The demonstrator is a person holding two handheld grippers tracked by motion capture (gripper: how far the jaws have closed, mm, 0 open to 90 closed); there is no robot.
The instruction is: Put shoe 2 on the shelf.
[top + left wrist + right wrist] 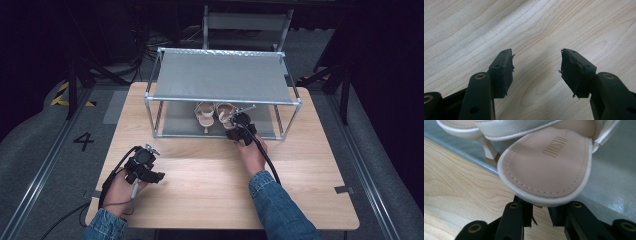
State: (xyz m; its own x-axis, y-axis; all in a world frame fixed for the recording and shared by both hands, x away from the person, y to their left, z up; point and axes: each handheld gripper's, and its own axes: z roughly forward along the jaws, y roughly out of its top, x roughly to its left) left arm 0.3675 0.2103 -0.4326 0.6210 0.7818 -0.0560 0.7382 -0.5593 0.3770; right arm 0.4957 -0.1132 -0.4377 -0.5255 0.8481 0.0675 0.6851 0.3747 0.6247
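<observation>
Starting at my left, the left claw point(159, 176) hovers over bare wooden table point(200, 190), its jaws spread wide with nothing between them. Well off to its right, my right claw point(540, 216) is closed narrow under the heel end of the right sandal point(549, 162); the heel seems pinched between its jaws, though the sole hides the contact. Just left of that claw sits the left sandal point(205, 116), both on the lower tier of the shoe rack point(220, 100), directly ahead of the claw.
</observation>
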